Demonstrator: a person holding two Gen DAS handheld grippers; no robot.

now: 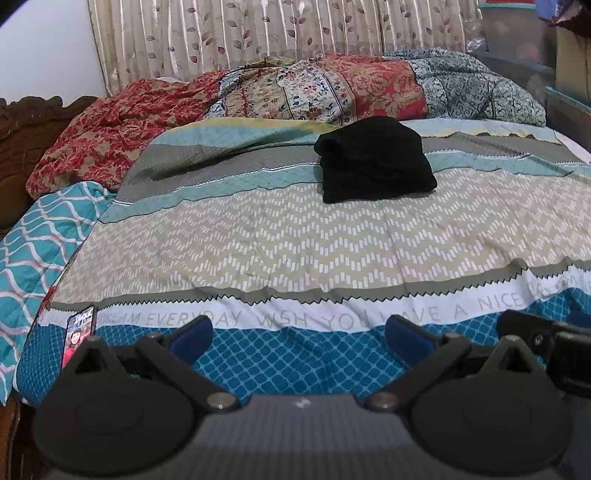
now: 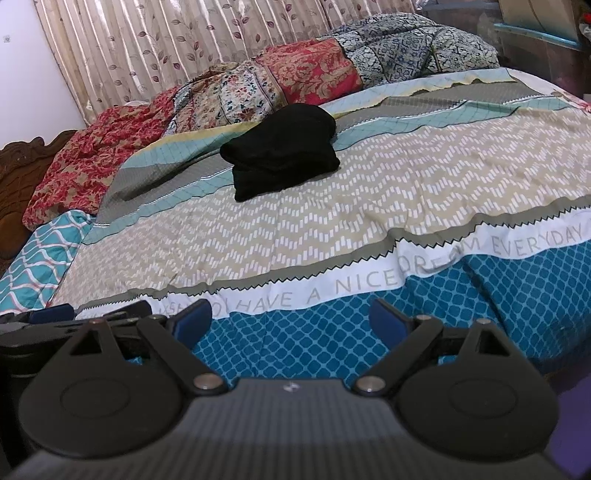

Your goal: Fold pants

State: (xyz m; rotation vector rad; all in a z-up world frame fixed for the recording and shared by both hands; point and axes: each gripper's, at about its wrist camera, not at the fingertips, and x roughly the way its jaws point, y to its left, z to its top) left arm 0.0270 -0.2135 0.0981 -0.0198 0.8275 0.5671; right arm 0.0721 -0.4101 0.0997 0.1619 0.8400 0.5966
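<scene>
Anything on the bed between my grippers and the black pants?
Nothing visible. Only bare bedspread lies between the open left gripper, the open right gripper and the folded black pants. A phone lies off to the left.

Bed (image 1: 295,236), spread with a striped bedsheet (image 1: 258,258): a blue lattice band nearest the tongs, then a white band printed with grey lettering (image 1: 332,314), a beige chevron band, and grey and teal bands farthest off. Phone (image 1: 79,338), screen lit, lying on the blue band just left of the tongs in the left wrist view. Teal quilt with white wavy lines (image 1: 33,251), hanging at the bed's left edge. Rumpled patchwork quilt (image 1: 314,88) in red, floral and blue-grey panels, heaped along the far side. Carved wooden headboard (image 1: 22,136), far left. Leaf-patterned curtain (image 1: 240,33) behind the bed. Storage boxes (image 1: 524,33), far right.
</scene>
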